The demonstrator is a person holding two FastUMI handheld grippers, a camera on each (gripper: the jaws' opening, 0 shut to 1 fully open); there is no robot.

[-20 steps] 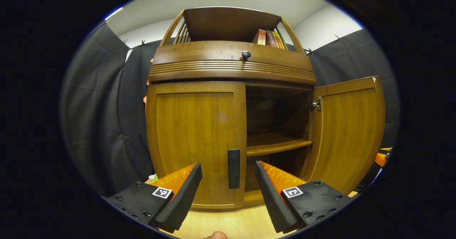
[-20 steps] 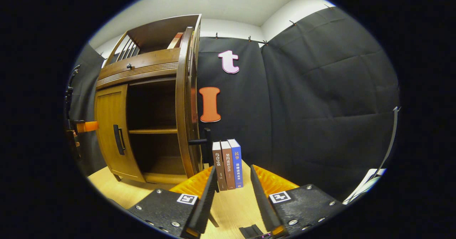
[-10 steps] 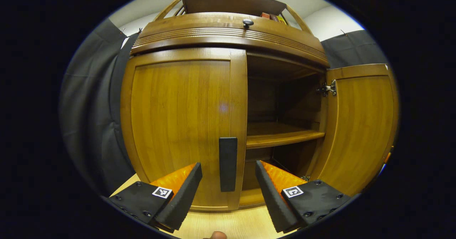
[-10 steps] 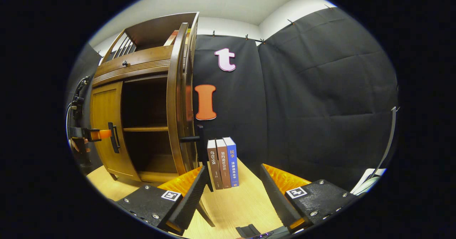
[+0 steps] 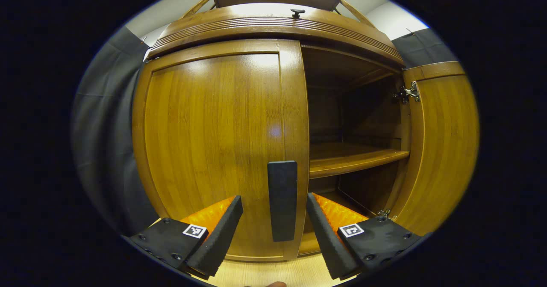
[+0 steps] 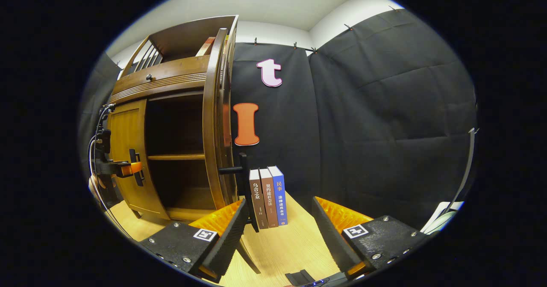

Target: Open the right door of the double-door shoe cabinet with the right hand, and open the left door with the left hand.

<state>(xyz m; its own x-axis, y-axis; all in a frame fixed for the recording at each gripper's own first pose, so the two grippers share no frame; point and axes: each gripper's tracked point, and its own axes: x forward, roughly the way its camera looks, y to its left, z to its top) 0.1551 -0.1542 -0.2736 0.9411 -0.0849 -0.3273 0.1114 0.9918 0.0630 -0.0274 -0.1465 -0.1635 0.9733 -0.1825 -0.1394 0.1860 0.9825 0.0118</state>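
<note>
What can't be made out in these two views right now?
- Left gripper view: cabinet interior behind the shelf is lost in shadow.
- Right gripper view: left gripper is small; contact with the left door handle unclear.
- Top-shelf books are mostly hidden by the cabinet frame.

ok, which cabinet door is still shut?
The left door, the one with the black handle between the left tongs. The right door is swung wide open.

Sharp, overhead-lit (fisheye-warped edges)
</note>
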